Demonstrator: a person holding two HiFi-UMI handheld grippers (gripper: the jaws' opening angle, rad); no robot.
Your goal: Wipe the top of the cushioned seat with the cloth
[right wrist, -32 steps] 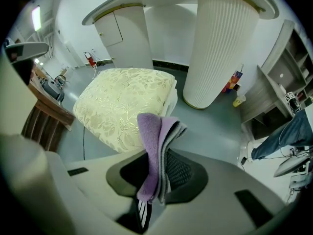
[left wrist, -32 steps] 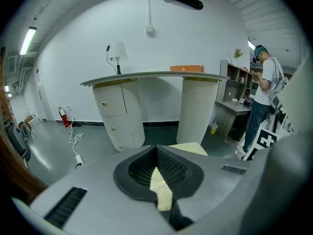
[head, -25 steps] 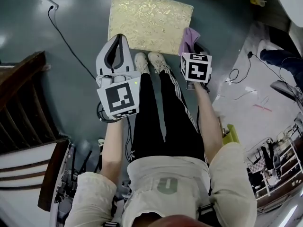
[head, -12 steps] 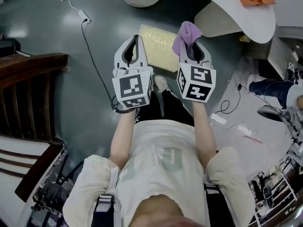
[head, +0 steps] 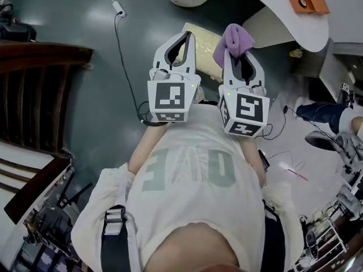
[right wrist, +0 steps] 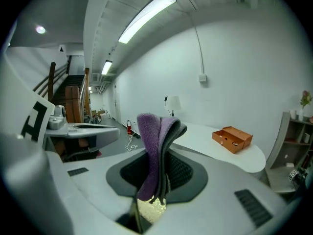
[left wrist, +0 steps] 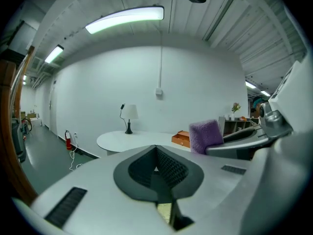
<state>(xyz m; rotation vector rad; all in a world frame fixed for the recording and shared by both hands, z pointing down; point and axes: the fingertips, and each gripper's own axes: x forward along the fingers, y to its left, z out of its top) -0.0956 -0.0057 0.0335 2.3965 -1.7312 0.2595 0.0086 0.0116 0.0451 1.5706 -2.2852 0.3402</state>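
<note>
purple cloth [head: 234, 38] sticks up from the tip of the right gripper [head: 241, 58] in the head view. the left gripper [head: 182, 41] is held just beside it, and both are raised in front of the person's chest. between and beyond the two grippers, part of the gold cushioned seat [head: 202, 44] shows on the grey floor [head: 102, 84], well below them and touched by neither.

in the left gripper view, the fingers [left wrist: 168, 168] are pressed together with nothing between them. a sliver of the gold seat shows through the gap beneath. the cloth appears off to the right, on the other gripper, in front of a white table [left wrist: 122, 140] with a lamp [left wrist: 129, 117].

in the right gripper view, the fingers [right wrist: 185, 173] are clamped on the folded cloth, which stands upright out of them, its lower edge hanging over a patch of the gold seat. an open orange box [right wrist: 232, 137] sits on the white table behind.
</note>
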